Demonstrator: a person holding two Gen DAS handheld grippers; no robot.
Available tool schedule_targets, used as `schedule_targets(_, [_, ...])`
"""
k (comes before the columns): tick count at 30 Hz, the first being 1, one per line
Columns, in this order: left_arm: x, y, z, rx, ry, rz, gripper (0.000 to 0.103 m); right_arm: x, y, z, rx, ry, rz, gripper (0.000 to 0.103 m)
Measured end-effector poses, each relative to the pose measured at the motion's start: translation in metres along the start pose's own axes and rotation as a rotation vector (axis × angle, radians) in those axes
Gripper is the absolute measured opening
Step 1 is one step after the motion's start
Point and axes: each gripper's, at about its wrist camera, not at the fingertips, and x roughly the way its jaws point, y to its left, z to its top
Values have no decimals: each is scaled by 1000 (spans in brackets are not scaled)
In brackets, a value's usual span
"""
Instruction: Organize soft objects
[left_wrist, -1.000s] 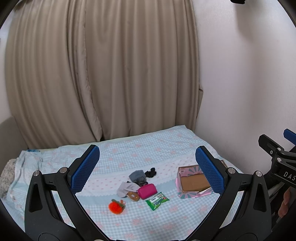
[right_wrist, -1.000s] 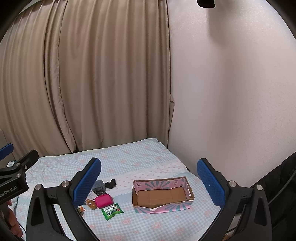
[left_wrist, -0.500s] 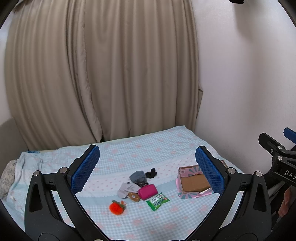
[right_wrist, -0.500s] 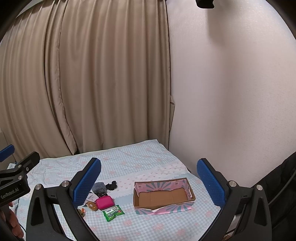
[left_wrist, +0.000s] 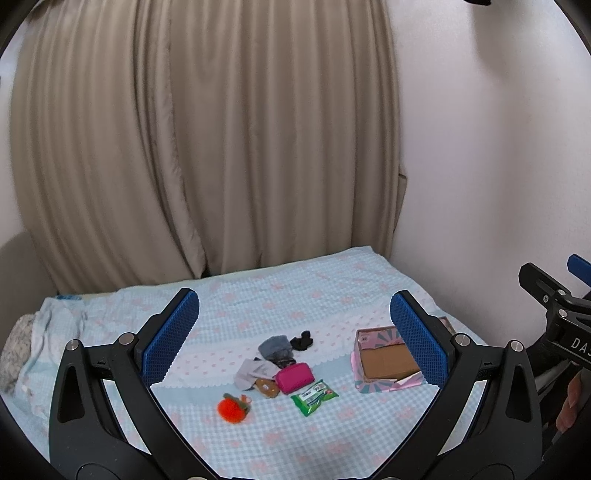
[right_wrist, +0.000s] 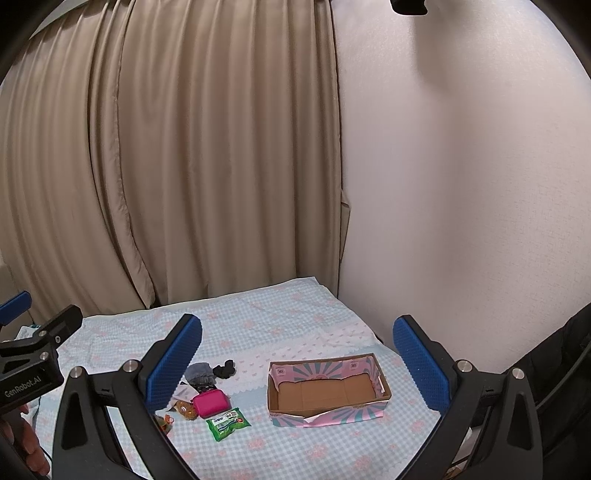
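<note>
Left wrist view: my left tool (left_wrist: 293, 338) hangs with fingers wide apart and nothing between them. The soft things cluster on the bed (left_wrist: 332, 280) at lower centre, framed between the fingers: pink pouch (left_wrist: 294, 377), green packet (left_wrist: 314, 397), orange plush (left_wrist: 232, 407). The cardboard box (left_wrist: 384, 363) lies right of them.

Right wrist view: my right tool (right_wrist: 297, 354) is equally spread and empty. The box sits centred ahead, long axis across the frame; the cluster lies lower left, so I judge the left tool better lined up.
</note>
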Motion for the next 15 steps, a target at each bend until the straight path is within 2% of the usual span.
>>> schedule_targets(4, [0,10,-8,-26,8,43,103,7,2,1,-13,27,36,103])
schedule_targets(7, [11,26,-27,-44,29,78,103,16,10,-7,-50,30,60,103])
schedule_targets(10, [30,52,-55,-68,70,89,103,36,25,-26,-57,73,84,103])
schedule_targets(15, [76,94,-102,-46,163,89,103,73,62,-66,-39,170,96,103])
